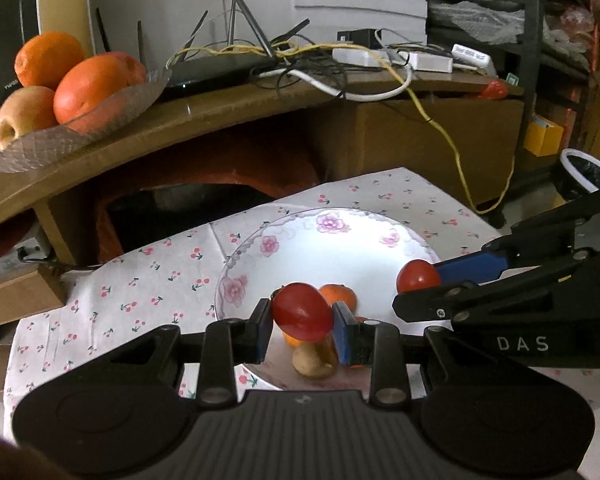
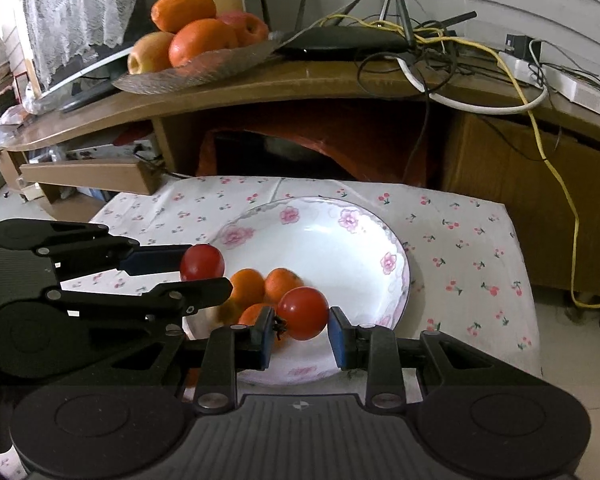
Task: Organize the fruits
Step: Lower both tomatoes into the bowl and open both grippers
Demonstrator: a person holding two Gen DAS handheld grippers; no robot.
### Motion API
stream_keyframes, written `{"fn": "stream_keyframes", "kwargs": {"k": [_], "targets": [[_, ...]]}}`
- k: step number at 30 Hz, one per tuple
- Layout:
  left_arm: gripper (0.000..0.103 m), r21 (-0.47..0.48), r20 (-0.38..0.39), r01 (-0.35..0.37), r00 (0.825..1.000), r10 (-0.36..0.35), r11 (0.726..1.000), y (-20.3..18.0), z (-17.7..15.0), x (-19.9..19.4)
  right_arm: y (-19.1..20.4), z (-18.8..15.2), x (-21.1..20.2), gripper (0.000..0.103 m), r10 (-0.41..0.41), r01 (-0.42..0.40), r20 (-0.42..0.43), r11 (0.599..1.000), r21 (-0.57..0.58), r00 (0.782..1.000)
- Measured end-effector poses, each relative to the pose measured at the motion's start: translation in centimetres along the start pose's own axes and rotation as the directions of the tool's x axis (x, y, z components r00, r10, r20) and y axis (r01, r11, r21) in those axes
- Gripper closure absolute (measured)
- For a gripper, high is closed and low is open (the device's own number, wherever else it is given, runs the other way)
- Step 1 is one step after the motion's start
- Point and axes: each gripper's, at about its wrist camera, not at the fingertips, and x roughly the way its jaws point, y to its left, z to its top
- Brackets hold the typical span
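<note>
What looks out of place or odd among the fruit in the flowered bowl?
In the flowered bowl, among small oranges, lies a tan, lumpy piece unlike the round fruit; what it is cannot be told. Nothing looks spilled or broken. Each tool holds a cherry tomato above the bowl.

a cherry-print tablecloth (image 2: 460,248) covers the low table. behind it, a curved wooden desk (image 2: 300,84) carries a black router (image 2: 340,42) with antennas, tangled cables, a yellow cable (image 2: 556,176) trailing down, and a white power strip (image 2: 560,84). a cardboard box (image 1: 440,140) sits beneath the desk.
</note>
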Motion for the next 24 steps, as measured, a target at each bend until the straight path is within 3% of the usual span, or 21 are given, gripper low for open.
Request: {"fn": "stream_keyframes", "kwargs": {"k": [12, 24], "targets": [[0.066, -0.023, -0.019, -0.019, 1.0, 0.019, 1.0, 0.8, 0.0, 2.7, -0.9, 0.7, 2.8, 0.074, -0.007, 0.007, -0.018, 1.0, -0.003, 1.0], [0.065, -0.038, -0.016, -0.026, 1.0, 0.025, 0.999, 1.2, 0.0, 2.9, -1.1, 0.7, 3.6, 0.069, -0.025, 0.025, -0.023, 1.0, -0.004, 0.999]]}}
